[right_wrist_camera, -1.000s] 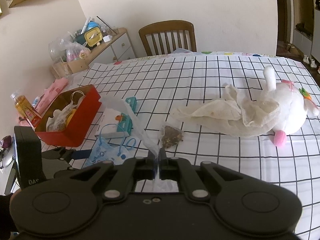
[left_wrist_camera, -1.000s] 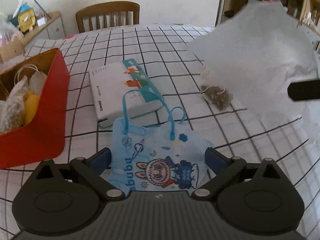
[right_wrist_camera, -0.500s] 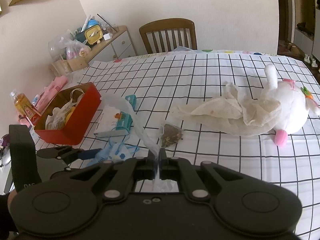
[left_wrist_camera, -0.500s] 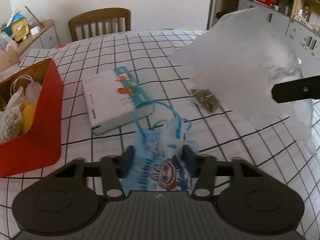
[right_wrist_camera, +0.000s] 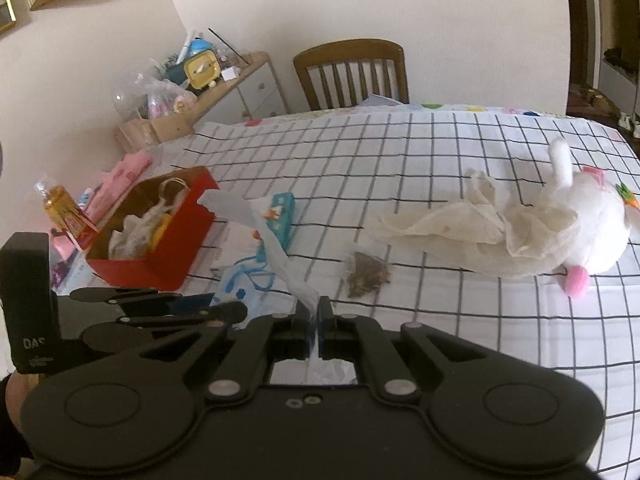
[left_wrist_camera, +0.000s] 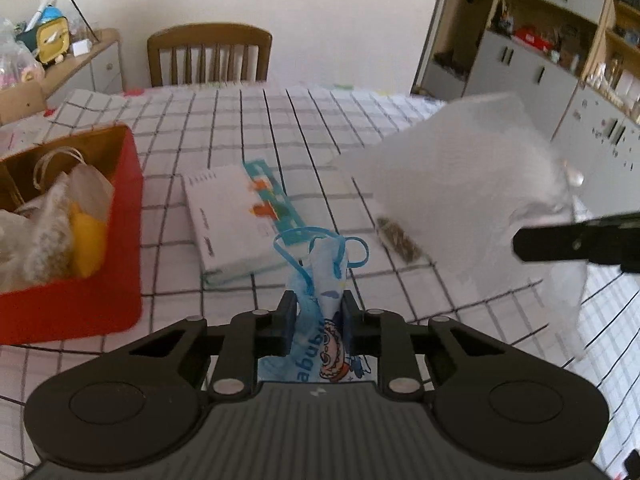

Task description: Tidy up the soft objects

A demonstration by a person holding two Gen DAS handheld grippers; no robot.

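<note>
At lower centre of the left wrist view, a blue cartoon-printed pouch is pinched by the left gripper, whose jaws have just been closing. A thin translucent bag is clamped between the right gripper's jaws, above the checked surface.

Wooden chair at upper centre, behind checked tablecloth. Cluttered sideboard at upper left, yellow clock on top. Grey cabinets and open shelves along upper right. Amber bottle at left edge.
</note>
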